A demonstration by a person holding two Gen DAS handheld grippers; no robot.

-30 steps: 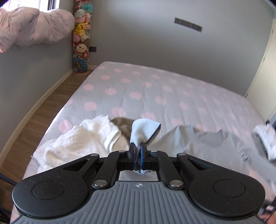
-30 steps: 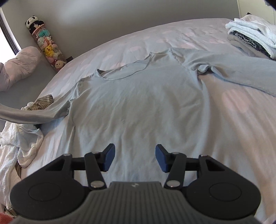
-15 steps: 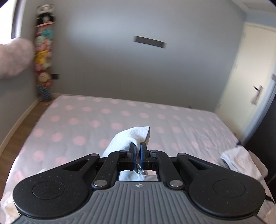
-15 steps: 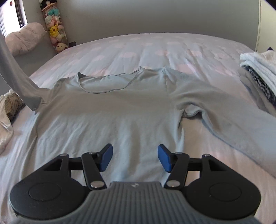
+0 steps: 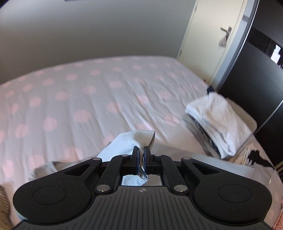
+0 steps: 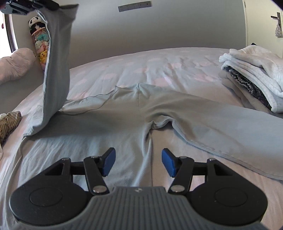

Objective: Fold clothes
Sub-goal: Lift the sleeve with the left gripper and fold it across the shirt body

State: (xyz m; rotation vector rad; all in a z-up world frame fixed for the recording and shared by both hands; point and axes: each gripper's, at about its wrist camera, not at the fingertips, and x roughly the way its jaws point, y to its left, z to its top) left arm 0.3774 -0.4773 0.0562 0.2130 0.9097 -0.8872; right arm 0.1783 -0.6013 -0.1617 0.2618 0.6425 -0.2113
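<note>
- Left wrist: left gripper (image 5: pixel 141 153) clamped on the sleeve (image 5: pixel 130 143) cuff, above the bed (image 5: pixel 79 99); folded stack (image 5: pixel 217 122) at right.
- Right wrist: right gripper (image 6: pixel 138 163) spread, empty, over the shirt (image 6: pixel 106 127) lying flat; lifted sleeve hangs at left, toys (image 6: pixel 39 42) behind.

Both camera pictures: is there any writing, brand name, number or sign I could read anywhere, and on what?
No readable text in either view.
Left gripper: small emblem on its grey body, a symbol, not letters.
Right gripper: the same small emblem, no letters.
Wall plate: markings too small to read.
</note>
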